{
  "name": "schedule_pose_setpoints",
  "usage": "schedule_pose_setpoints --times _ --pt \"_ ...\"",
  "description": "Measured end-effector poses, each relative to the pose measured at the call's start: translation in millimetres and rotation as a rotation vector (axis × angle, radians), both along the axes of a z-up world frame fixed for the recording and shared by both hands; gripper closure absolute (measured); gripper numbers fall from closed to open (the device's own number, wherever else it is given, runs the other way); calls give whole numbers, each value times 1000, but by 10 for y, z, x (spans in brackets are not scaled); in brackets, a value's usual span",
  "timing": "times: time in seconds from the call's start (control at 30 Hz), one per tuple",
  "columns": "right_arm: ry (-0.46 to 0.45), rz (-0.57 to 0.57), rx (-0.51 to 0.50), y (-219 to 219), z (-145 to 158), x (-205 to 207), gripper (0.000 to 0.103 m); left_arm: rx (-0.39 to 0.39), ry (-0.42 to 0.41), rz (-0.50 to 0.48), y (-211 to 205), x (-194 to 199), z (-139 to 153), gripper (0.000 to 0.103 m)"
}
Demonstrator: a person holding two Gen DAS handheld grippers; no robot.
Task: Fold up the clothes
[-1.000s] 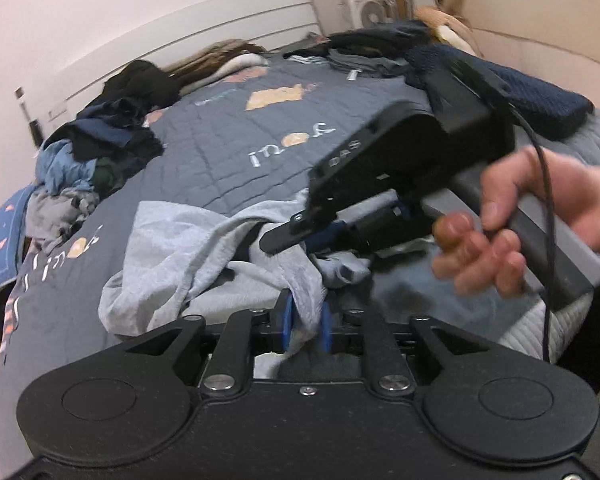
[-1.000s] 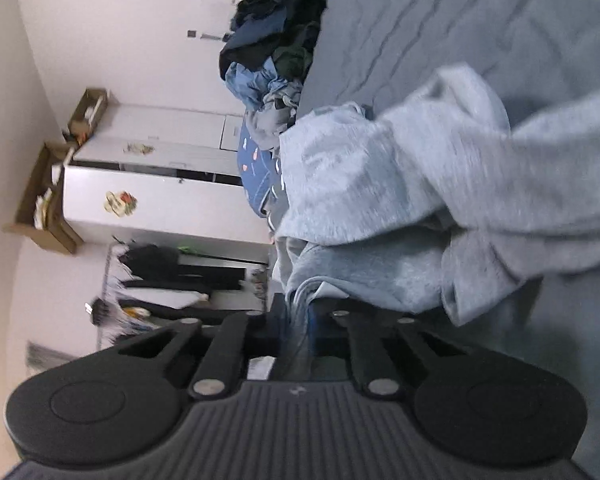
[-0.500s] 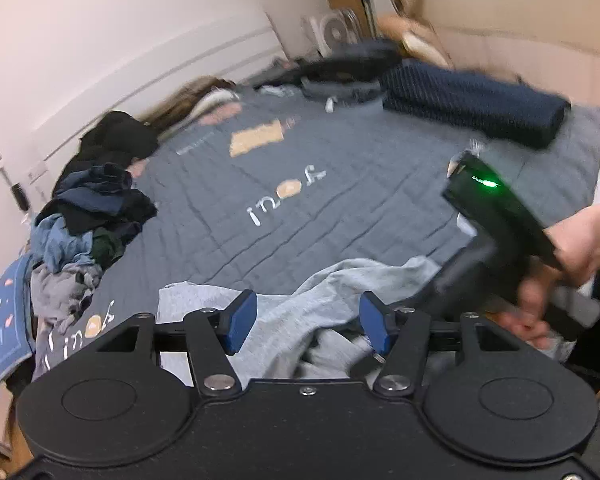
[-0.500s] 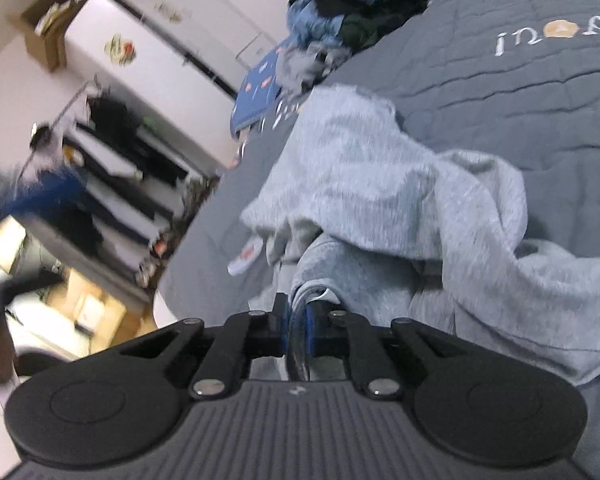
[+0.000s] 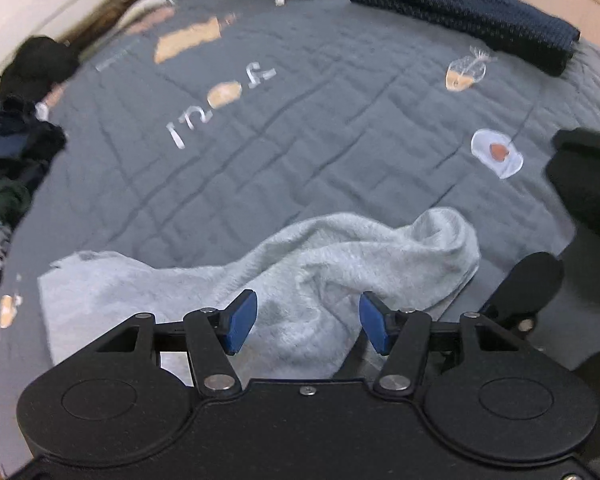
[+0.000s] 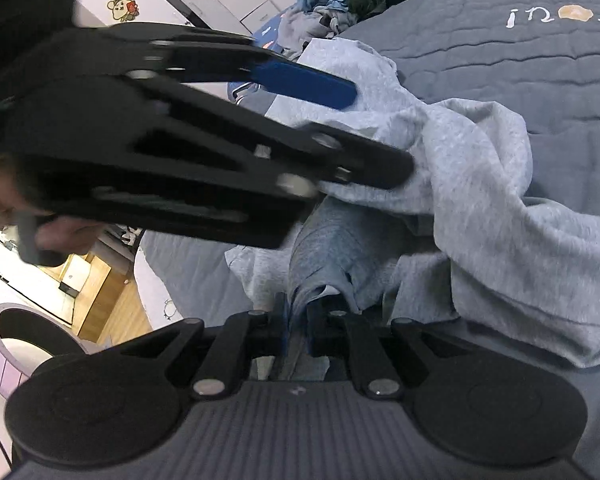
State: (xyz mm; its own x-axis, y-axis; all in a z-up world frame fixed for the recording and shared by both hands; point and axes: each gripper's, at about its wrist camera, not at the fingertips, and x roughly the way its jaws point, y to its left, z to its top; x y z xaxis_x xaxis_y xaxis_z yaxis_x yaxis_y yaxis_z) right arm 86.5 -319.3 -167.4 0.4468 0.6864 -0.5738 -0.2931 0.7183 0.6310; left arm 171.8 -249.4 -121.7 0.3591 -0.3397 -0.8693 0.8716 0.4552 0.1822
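Left wrist view: my left gripper hangs over the crumpled grey garment on the quilt, jaws closing, pads clear of cloth. Nothing folded yet.

Right wrist view: my right gripper pinches a bunched edge; smoothing and every fold remain.

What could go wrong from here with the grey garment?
1. The left gripper has its jaws closing over a bunched fold of the grey garment; it may pinch several layers instead of one edge.
2. The right gripper is shut on only a narrow twisted bit of cloth, which could slip out under a pull.
3. The two grippers are close together and could collide.
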Motion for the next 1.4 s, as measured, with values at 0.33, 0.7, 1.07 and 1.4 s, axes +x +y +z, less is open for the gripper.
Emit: schedule_pose_setpoints --times 0.33,0.7,1.07,1.4 --pt "-13 -18 -11 -22 70 26 95 -149 -37 159 508 237 366 94" --pt "-88 -57 -64 -85 220 64 95 -260 -169 545 1985 353 919 94" --pt "-159 60 -189 214 156 17 95 17 -149 567 2572 -196 588 78" --pt "-208 125 -241 353 214 -49 95 -70 -217 82 1328 -784 1042 60"
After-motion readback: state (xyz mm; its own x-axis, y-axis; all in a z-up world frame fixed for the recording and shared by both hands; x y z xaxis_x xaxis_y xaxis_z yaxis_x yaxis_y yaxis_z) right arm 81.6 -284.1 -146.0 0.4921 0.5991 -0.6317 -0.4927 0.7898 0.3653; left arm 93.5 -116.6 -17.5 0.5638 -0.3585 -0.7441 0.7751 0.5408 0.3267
